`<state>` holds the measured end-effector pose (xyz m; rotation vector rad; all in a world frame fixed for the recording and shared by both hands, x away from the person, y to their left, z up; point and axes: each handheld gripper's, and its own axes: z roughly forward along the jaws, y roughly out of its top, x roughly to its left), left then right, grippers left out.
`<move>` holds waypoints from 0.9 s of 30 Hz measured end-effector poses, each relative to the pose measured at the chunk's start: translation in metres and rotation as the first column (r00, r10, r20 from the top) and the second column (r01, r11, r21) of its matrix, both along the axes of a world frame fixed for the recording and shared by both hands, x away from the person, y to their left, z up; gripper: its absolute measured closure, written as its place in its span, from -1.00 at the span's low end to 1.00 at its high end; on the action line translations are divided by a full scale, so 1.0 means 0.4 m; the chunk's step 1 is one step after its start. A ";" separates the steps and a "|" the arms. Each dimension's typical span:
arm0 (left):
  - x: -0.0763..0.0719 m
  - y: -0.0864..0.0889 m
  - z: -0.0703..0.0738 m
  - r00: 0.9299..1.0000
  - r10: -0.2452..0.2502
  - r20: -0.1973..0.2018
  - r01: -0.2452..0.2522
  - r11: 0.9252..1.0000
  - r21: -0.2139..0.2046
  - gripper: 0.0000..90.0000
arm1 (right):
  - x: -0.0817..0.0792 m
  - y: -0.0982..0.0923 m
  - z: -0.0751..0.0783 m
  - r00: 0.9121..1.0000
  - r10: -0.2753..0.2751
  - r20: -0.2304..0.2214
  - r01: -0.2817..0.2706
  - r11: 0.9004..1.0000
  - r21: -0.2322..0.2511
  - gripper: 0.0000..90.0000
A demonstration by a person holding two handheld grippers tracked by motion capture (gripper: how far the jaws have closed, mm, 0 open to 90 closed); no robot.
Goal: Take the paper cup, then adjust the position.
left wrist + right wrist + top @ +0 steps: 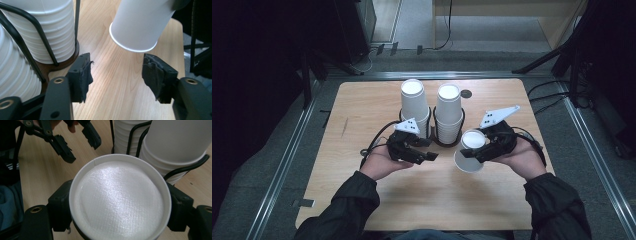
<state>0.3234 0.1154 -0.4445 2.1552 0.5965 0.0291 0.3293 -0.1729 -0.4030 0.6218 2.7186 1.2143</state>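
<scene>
- Nearest to me in the right gripper view is the cup (120, 200), upside down, its white base filling the frame between my two black jaws.
- My right gripper (492, 145) has hold of that cup: the jaws press its wall from both sides, about half closed around it.
- From above I see the cup (471, 150) tilted, base up and toward the stacks, open mouth down and toward me, held just over the table (362, 110).
- I cannot tell whether its rim touches the wood.
- The cup sits just right of the rack (447, 140) and a little nearer to me than the rack.
- My left gripper (422, 156) is open with nothing between its jaws; in the left gripper view I see bare wood in the gap (116, 75).
- Its cloth-covered pads (155, 75) stand well apart, touching nothing.
- In that view the cup (140, 25) hangs just ahead of the left jaws, rim downward, apart from them.
- The left stack (414, 102) and the right stack (448, 107) stand upside down in the wire rack at the middle of the table.
- My left gripper lies just in front of the left stack, near the rack's base.
- A small dark disc (466, 93) lies on the table beyond the right stack.
- Both my sleeves (347, 210) enter from the bottom edge.
</scene>
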 end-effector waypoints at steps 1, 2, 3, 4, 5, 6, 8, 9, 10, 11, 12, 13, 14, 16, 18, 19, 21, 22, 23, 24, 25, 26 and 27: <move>0.001 0.003 -0.006 1.000 -0.007 -0.008 0.007 1.000 0.012 -0.17 | -0.003 0.008 -0.023 1.000 0.000 -0.007 0.000 1.000 0.002 -0.46; 0.002 0.004 -0.008 1.000 -0.007 -0.022 0.008 1.000 0.029 -0.17 | -0.004 0.011 -0.032 1.000 0.003 -0.013 -0.003 1.000 0.006 -0.47; 0.002 0.004 -0.008 1.000 -0.007 -0.022 0.008 1.000 0.029 -0.15 | -0.004 0.011 -0.032 1.000 0.003 -0.013 -0.003 1.000 0.006 -0.47; 0.005 0.008 -0.012 0.999 -0.026 -0.048 0.028 0.998 0.049 -0.17 | -0.008 0.019 -0.056 1.000 0.029 -0.013 -0.028 0.999 0.024 -0.47; 0.005 0.008 -0.012 0.999 -0.026 -0.048 0.028 0.998 0.049 -0.19 | -0.008 0.019 -0.056 1.000 0.029 -0.013 -0.028 0.999 0.024 -0.47; 0.003 0.013 -0.019 0.998 -0.049 -0.049 0.051 0.998 0.043 -0.22 | -0.013 0.023 -0.077 0.998 0.054 -0.019 -0.053 0.998 0.043 -0.47; 0.001 0.014 -0.022 0.998 -0.050 -0.048 0.052 0.998 0.037 -0.33 | -0.018 0.030 -0.093 0.997 0.064 -0.033 -0.064 0.998 0.009 -0.47; 0.001 0.015 -0.024 0.998 -0.051 -0.044 0.053 0.998 0.037 -0.33 | -0.018 0.030 -0.093 0.997 0.064 -0.033 -0.064 0.998 0.009 -0.47; -0.001 0.015 -0.030 0.998 -0.047 -0.038 0.048 0.998 0.037 -0.39 | -0.023 0.034 -0.103 0.997 0.073 -0.032 -0.073 0.997 0.000 -0.47; -0.001 0.015 -0.030 0.998 -0.047 -0.038 0.048 0.998 0.037 -0.41 | -0.023 0.034 -0.106 0.996 0.078 -0.033 -0.078 0.997 0.004 -0.47; -0.004 0.016 -0.036 0.998 -0.038 -0.042 0.039 0.999 0.033 -0.44 | -0.022 0.034 -0.109 0.996 0.084 -0.031 -0.084 0.996 0.006 -0.47; -0.004 0.016 -0.036 0.998 -0.038 -0.042 0.039 0.999 0.033 -0.49 | -0.022 0.034 -0.109 0.996 0.084 -0.031 -0.084 0.996 0.006 -0.47; -0.005 0.020 -0.040 0.998 -0.031 -0.056 0.032 0.999 0.020 -0.55 | -0.016 0.033 -0.119 0.996 0.085 -0.028 -0.085 0.996 -0.002 -0.47; -0.006 0.022 -0.042 0.998 -0.025 -0.058 0.026 1.000 0.015 -0.64 | -0.013 0.032 -0.121 0.996 0.080 -0.031 -0.080 0.997 -0.001 -0.47; -0.006 0.027 -0.044 0.998 -0.045 -0.043 0.045 0.999 0.004 -0.66 | -0.005 0.033 -0.130 0.996 0.078 -0.038 -0.078 0.997 0.000 -0.47; -0.006 0.027 -0.044 0.998 -0.045 -0.043 0.045 0.999 0.004 -0.66 | -0.005 0.034 -0.131 0.996 0.079 -0.040 -0.079 0.997 -0.004 -0.47; 0.003 0.034 -0.051 0.996 -0.053 -0.069 0.052 0.999 -0.014 -0.66 | -0.004 0.036 -0.133 0.996 0.081 -0.037 -0.081 0.997 -0.005 -0.47; 0.003 0.034 -0.051 0.996 -0.053 -0.069 0.052 0.999 -0.014 -0.66 | -0.005 0.036 -0.133 0.996 0.083 -0.035 -0.084 0.996 -0.003 -0.47; 0.006 0.036 -0.057 0.997 -0.048 -0.066 0.047 0.999 -0.011 -0.67 | -0.005 0.036 -0.134 0.996 0.085 -0.036 -0.085 0.996 -0.001 -0.47; 0.006 0.036 -0.057 0.997 -0.048 -0.066 0.047 0.999 -0.011 -0.70 | -0.005 0.036 -0.134 0.996 0.085 -0.036 -0.085 0.996 -0.001 -0.47; 0.006 0.036 -0.059 0.997 -0.045 -0.059 0.044 0.999 -0.004 -0.70 | -0.004 0.037 -0.135 0.996 0.085 -0.041 -0.085 0.996 -0.001 -0.47; 0.006 0.035 -0.063 0.997 -0.046 -0.061 0.045 0.999 -0.009 -0.71 | -0.003 0.037 -0.136 0.995 0.085 -0.044 -0.085 0.996 -0.001 -0.47; 0.006 0.031 -0.068 0.997 -0.052 -0.061 0.052 0.999 -0.013 -0.78 | 0.001 0.040 -0.138 0.995 0.087 -0.053 -0.087 0.996 0.008 -0.47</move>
